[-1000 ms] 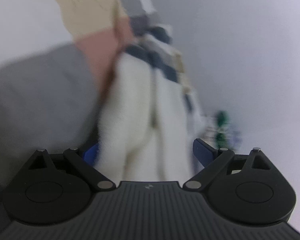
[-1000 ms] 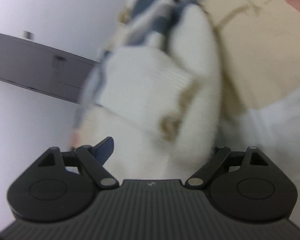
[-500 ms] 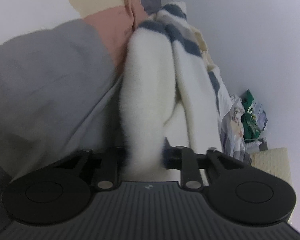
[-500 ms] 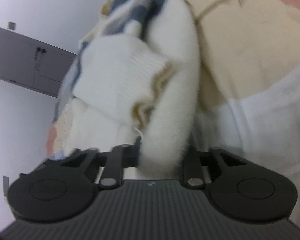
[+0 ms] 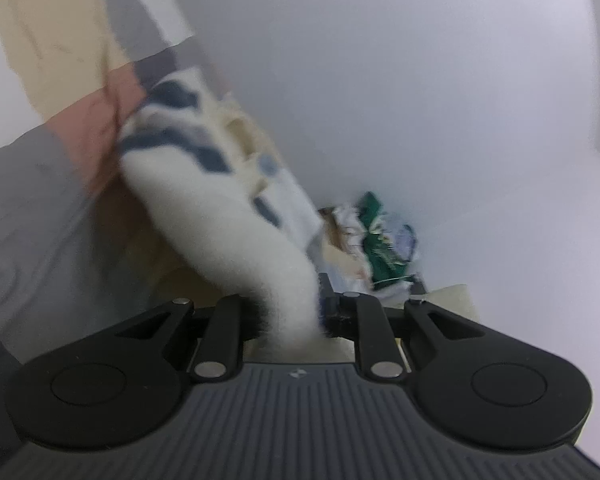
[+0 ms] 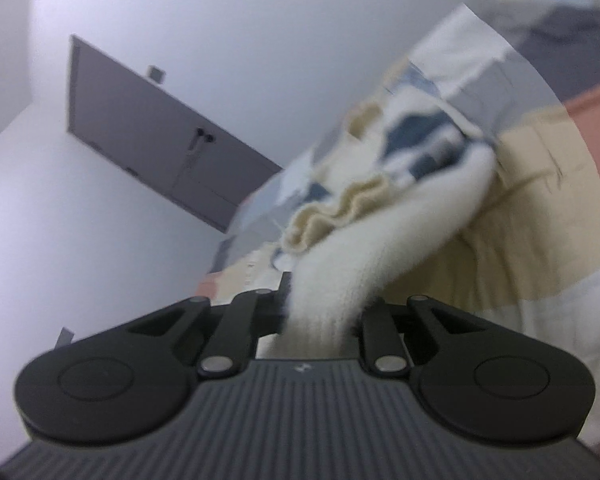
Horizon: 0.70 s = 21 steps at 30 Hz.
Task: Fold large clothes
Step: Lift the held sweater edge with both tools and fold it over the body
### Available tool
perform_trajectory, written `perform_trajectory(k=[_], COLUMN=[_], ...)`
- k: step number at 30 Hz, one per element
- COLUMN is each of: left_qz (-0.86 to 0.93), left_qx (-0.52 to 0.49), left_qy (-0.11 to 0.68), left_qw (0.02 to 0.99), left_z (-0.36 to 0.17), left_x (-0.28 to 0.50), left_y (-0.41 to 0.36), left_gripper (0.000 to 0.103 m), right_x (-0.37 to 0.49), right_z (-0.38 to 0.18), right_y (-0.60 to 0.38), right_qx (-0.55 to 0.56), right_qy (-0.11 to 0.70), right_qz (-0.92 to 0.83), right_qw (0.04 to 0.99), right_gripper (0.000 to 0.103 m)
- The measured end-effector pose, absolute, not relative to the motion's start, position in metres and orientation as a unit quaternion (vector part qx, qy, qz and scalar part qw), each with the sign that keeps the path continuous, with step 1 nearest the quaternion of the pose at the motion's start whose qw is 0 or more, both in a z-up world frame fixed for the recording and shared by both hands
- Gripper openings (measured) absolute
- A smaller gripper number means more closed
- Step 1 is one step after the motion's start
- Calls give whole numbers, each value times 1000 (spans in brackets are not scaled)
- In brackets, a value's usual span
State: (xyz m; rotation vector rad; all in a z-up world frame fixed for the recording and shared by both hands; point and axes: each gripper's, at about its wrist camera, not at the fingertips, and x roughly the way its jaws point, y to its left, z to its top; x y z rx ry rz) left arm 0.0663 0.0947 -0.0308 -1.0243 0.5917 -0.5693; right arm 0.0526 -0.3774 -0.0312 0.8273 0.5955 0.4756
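A fluffy cream sweater with navy and grey stripes (image 5: 228,216) lies on a patchwork bedspread (image 5: 52,200). My left gripper (image 5: 290,312) is shut on a cream fold of it, and the cloth stretches up and left from the jaws. In the right wrist view the same sweater (image 6: 380,248) shows its ribbed cream hem and striped part. My right gripper (image 6: 320,316) is shut on another cream fold. Both views are blurred. The fingertips are hidden by the cloth.
The bedspread has grey, salmon, beige and white patches (image 6: 532,208). A pile of other clothes, some green (image 5: 376,240), lies past the sweater by the white wall. A grey double door (image 6: 156,160) is set in the wall on the right gripper's side.
One second ago both grippers were open around the sweater. They shut on cream folds half a second ago, and now both have pulled back and tilted, stretching the cloth.
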Motion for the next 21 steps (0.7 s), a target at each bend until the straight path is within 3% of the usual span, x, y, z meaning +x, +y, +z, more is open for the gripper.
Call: perform_trajectory(k=[14,21], left_qz=[-325,-312], left_qx=[-435,-417], left_qy=[197,156], left_qw=[816,839], left_z=[75,104], left_x=[-53,-70], left_y=[92,79], left_gripper=[20,21], right_x=[-33,-22], right_z=[66,94], right_y=[-397,-404], right_qx=[375,375], right_qy=[189,167], right_qz=[287,272], right_qw=[861,871], right_gripper=[16,17])
